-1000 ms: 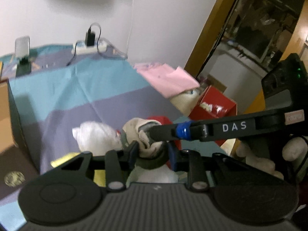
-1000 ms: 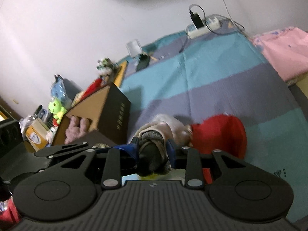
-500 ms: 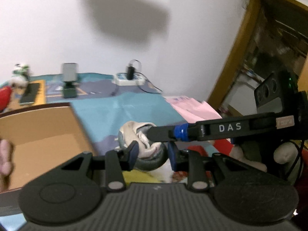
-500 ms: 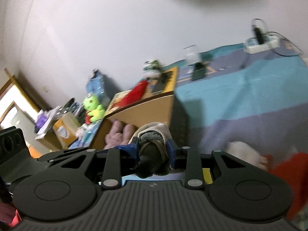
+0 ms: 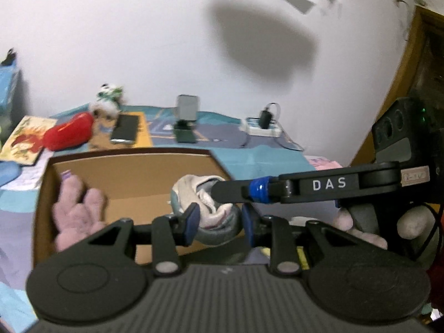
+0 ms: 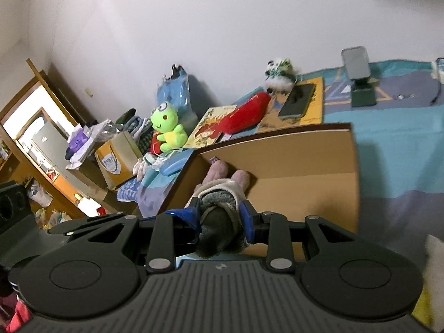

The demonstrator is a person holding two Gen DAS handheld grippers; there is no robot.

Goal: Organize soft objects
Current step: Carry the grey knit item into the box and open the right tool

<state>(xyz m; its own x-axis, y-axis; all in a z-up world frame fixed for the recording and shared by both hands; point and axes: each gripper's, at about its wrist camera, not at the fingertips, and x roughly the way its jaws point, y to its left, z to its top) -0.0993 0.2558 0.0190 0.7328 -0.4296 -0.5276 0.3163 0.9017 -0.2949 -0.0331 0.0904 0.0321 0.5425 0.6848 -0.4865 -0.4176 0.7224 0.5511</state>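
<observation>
Hidden and cut-off parts
The box (image 6: pixel 305 163) floor lies behind the slipper (image 6: pixel 222 216); a white toy (image 6: pixel 434 252) is clipped at three o'clock.

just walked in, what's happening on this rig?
Both tongs are pinching one soft grey-and-cream plush item: the left tongs and the right tongs each grip it. It hangs at the open cardboard box, where a pink plush already lies inside. Not released yet. Frog plush and red plush sit beyond the box.

Slipper (image 5: pixel 205 202) between both tongs
</observation>
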